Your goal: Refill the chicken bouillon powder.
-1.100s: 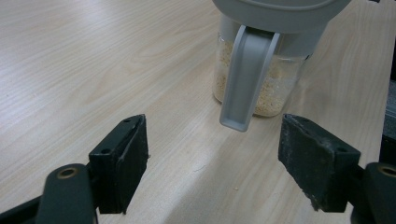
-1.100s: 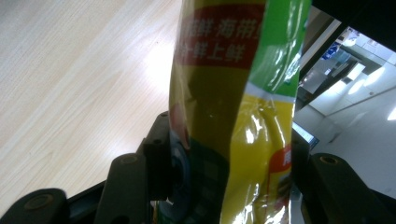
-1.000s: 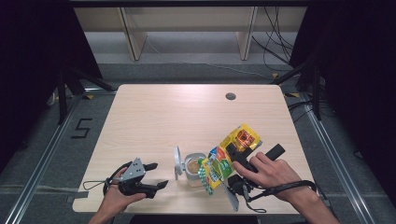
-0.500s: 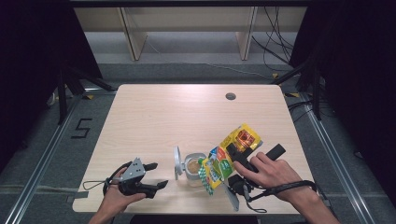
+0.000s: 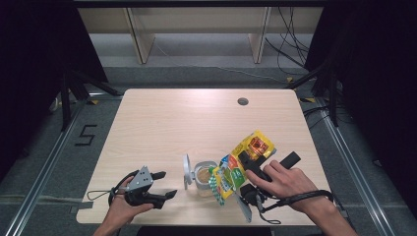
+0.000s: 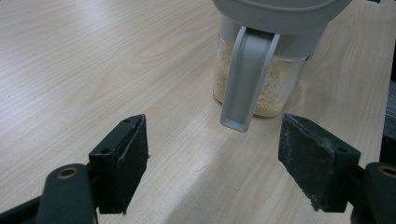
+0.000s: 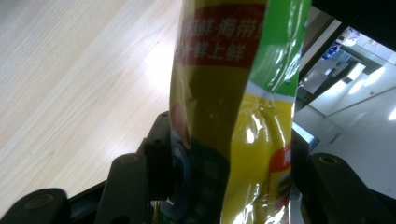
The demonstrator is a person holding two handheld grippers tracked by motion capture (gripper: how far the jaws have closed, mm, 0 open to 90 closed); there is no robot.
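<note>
A small clear jar (image 5: 203, 178) of beige granules stands near the table's front edge, its grey flip lid (image 5: 187, 170) swung open to the left. My right gripper (image 5: 244, 166) is shut on a yellow and green packet (image 5: 242, 160), which tilts down to the left with its lower end at the jar's mouth. The packet (image 7: 229, 112) stands pinched between the black jaws of the right gripper (image 7: 224, 186). My left gripper (image 5: 161, 184) rests left of the jar, open and holding nothing. In the left gripper view, the jar (image 6: 261, 88) stands just beyond the open left gripper (image 6: 215, 163).
A round cable hole (image 5: 242, 102) lies in the light wooden table (image 5: 187, 123) at the back right. Cables trail from both grippers at the front edge. Dark floor and a shelf frame lie beyond the table.
</note>
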